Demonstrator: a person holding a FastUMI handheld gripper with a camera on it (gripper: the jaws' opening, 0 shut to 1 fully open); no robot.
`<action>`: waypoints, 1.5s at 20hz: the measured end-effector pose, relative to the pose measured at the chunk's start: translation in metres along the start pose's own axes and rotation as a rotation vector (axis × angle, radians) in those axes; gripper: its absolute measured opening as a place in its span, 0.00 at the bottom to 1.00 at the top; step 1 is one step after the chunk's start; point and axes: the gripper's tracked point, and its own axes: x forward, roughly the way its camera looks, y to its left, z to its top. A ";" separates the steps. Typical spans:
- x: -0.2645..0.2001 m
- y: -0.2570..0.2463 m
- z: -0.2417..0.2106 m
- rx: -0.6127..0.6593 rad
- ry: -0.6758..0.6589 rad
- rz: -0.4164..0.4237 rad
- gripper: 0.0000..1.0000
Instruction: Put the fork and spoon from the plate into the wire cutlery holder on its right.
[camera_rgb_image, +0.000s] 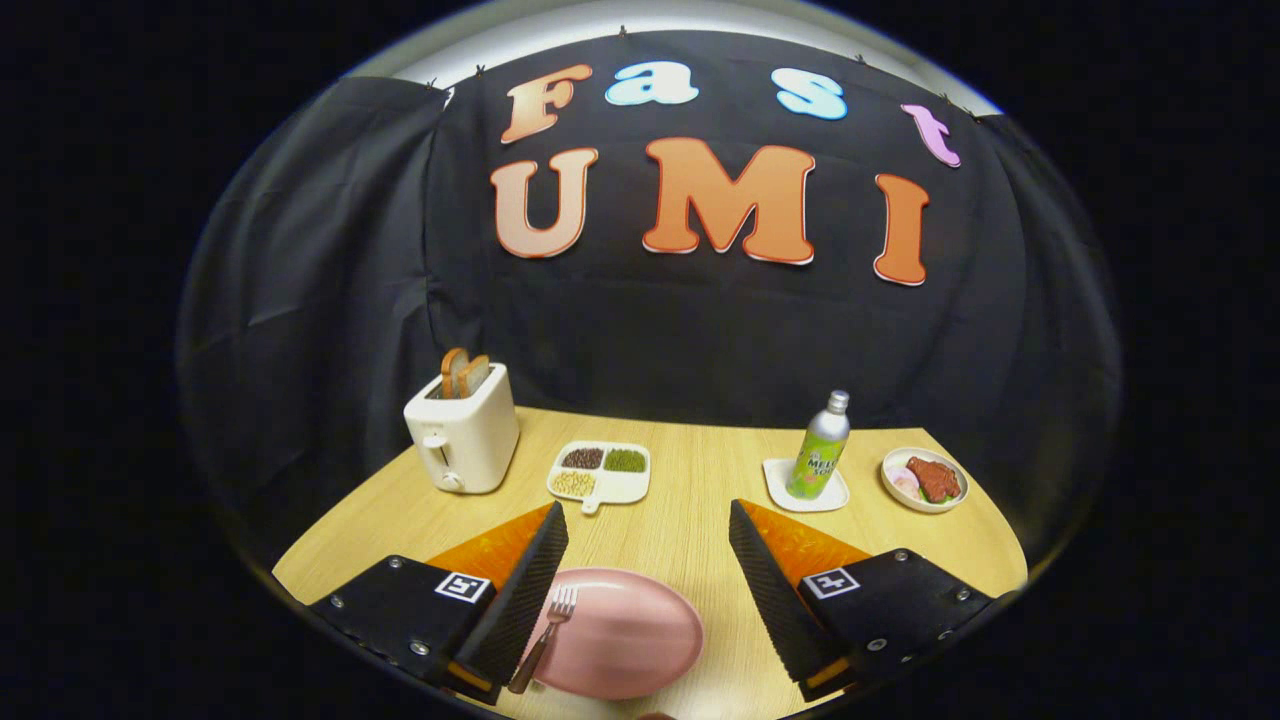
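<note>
The tongs (648, 560) are seen released, the two fingers spread wide with nothing between the pads. Between and just below the fingers, a pink oval plate (630, 630) is set on the wooden worktop (690, 480). A fork (545, 635) is laid on the plate's left part, tines pointing away, its handle passing beside the left finger. A spoon cannot be made out on the plate.

Beyond the fingers, a white divided tray (602, 472) is placed; three compartments are filled with dark brown, green and pale yellow grains respectively. To its left, a cream toaster (463, 432) is loaded with two slices of toast (463, 372). To the right, a green drink bottle (820, 450) is stood upright on a white square coaster (806, 487). Just beside it, a small white bowl (924, 480) is filled with a red meat-like food.
</note>
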 end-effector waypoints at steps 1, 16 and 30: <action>0.002 0.007 -0.012 0.001 0.033 0.006 0.97; 0.022 0.069 -0.164 -0.037 0.458 0.063 0.85; 0.013 0.075 -0.205 -0.045 0.623 0.116 0.10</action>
